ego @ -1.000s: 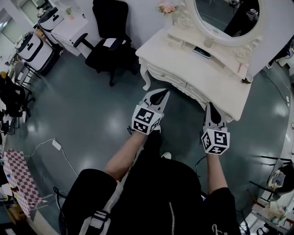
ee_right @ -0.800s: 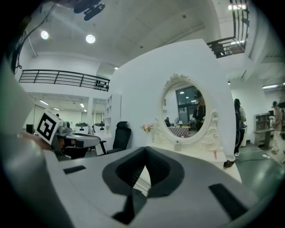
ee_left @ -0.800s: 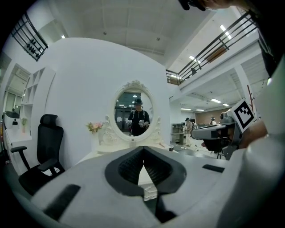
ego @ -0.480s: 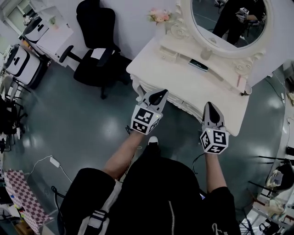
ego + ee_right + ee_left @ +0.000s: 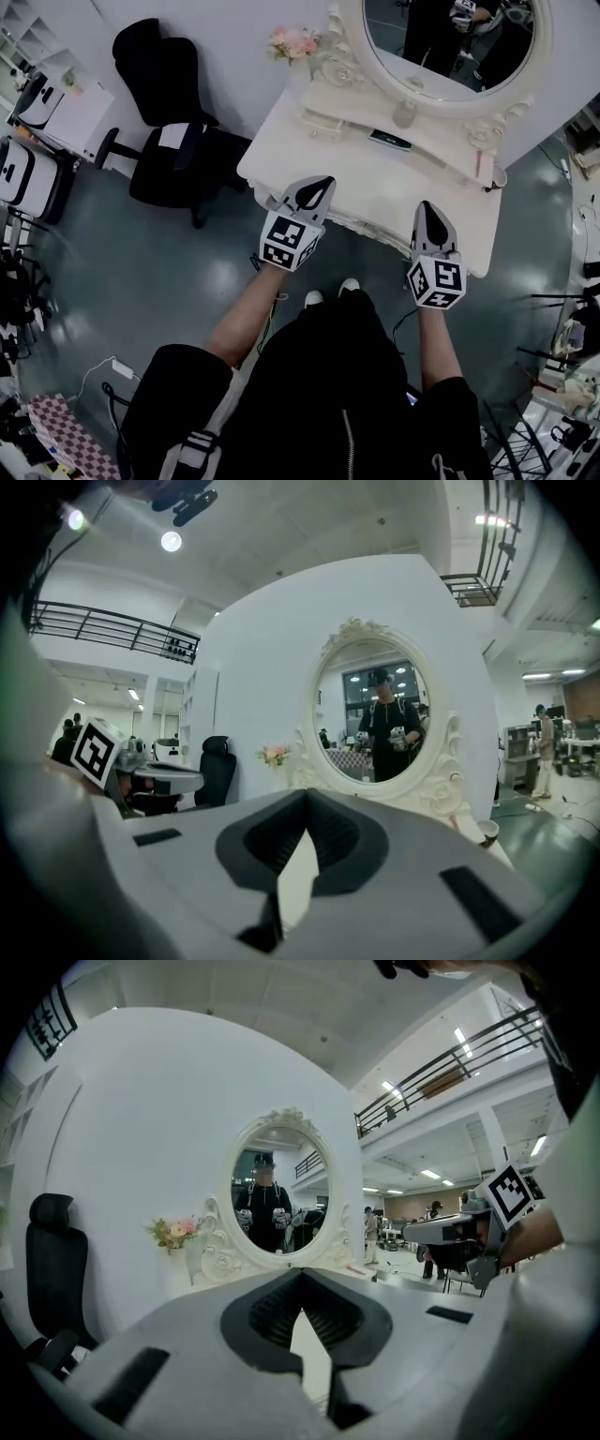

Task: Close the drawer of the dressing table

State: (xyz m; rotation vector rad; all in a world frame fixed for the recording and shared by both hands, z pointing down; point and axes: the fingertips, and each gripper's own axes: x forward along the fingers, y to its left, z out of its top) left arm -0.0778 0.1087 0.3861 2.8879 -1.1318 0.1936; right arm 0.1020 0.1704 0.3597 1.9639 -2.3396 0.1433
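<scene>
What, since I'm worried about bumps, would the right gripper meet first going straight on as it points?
Probably the dressing table: the right gripper, shut, points across it toward the mirror's carved frame. Height and depth are unclear.

drawer: hidden below front edge of surface (image 5: 375, 192), open or closed cannot tell | mirror (image 5: 441, 42): top cut off in head view | flat dark item (image 5: 388, 140): too small to identify | left hand-held gripper (image 5: 302, 1276), right hand-held gripper (image 5: 307, 799): own bodies mask surface front
</scene>
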